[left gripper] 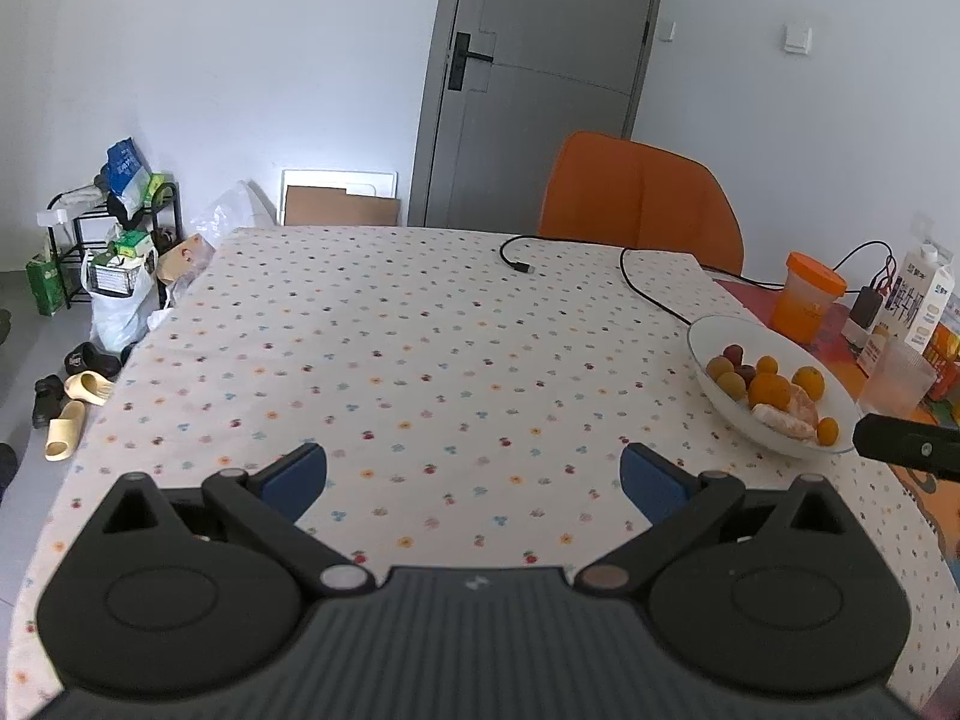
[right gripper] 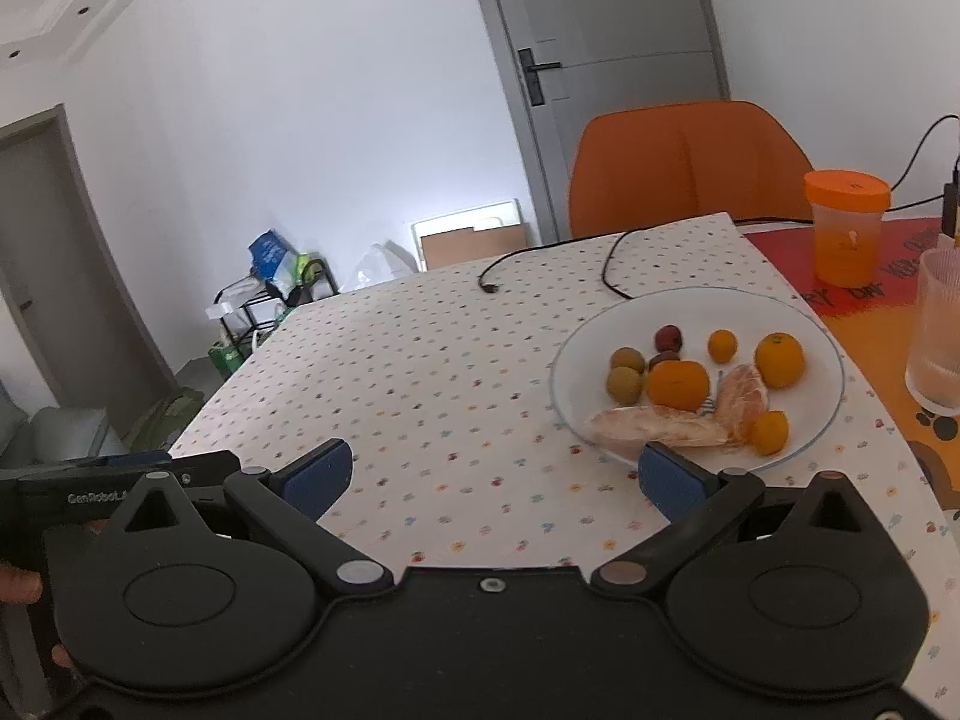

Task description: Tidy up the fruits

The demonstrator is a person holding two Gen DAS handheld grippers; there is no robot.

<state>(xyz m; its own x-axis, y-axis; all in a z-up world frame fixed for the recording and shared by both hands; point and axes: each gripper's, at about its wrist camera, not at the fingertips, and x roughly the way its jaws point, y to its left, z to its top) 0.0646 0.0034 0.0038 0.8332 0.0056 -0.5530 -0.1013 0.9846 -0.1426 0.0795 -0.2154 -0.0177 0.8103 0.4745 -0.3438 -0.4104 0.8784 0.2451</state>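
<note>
A white plate on the dotted tablecloth holds several fruits: oranges, small kumquats, two green fruits, a dark red fruit and peeled citrus pieces. My right gripper is open and empty, just in front of the plate's near rim. My left gripper is open and empty over the tablecloth, left of the plate. The fruits also show in the left wrist view.
A black cable lies on the table behind the plate. An orange-lidded jar, a clear cup and a milk carton stand to the right. An orange chair stands at the far edge.
</note>
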